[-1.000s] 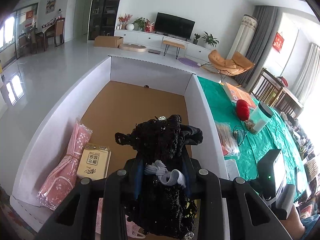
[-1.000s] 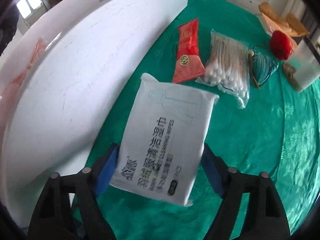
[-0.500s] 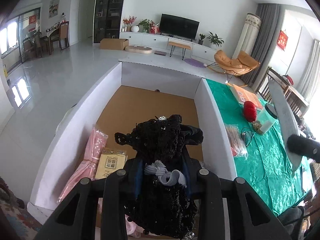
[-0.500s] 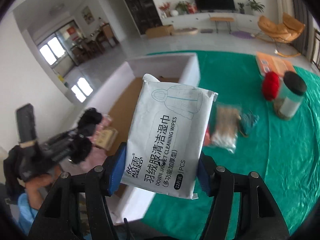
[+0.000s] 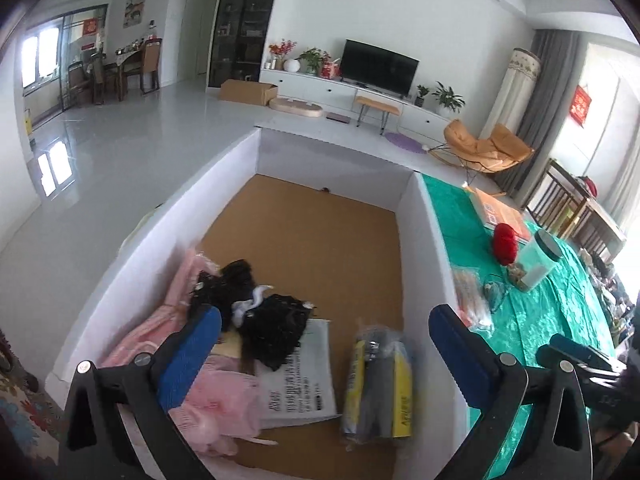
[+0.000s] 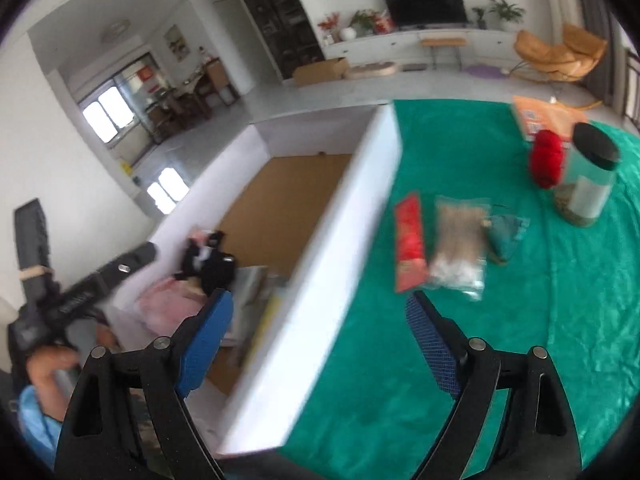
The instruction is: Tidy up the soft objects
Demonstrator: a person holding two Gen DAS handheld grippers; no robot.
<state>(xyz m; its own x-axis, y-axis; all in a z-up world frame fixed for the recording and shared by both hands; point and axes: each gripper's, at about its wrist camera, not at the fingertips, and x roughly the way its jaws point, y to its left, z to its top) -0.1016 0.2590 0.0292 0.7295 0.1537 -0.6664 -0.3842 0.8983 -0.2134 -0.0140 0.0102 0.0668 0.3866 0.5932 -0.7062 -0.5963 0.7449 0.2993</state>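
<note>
My left gripper [image 5: 322, 332] hangs over the near end of the white-walled box [image 5: 424, 240]; its jaws are opening and nothing is between them. A black lace garment [image 5: 264, 316] lies in the box on pink soft packs [image 5: 160, 320]. Beside it lie a white printed pack [image 5: 300, 380] and a yellow-and-grey pack [image 5: 378, 384]. My right gripper [image 6: 320, 320] hovers above the box's right wall [image 6: 332, 280]; its jaws are opening too, with nothing between them. The black garment [image 6: 212, 264] shows blurred in the right wrist view.
On the green tablecloth [image 6: 520, 320] right of the box lie a red packet [image 6: 410, 248], a bag of cotton swabs [image 6: 456, 248] and a teal pouch [image 6: 506, 236]. Further back are a red ball [image 6: 546, 158], a black-lidded jar [image 6: 588, 176] and an orange book [image 6: 536, 114]. The box's far half shows bare cardboard.
The left gripper has let go of the black garment, which now lies in the box. The right gripper rose, swung over the box wall and no longer holds the white wipes pack.
</note>
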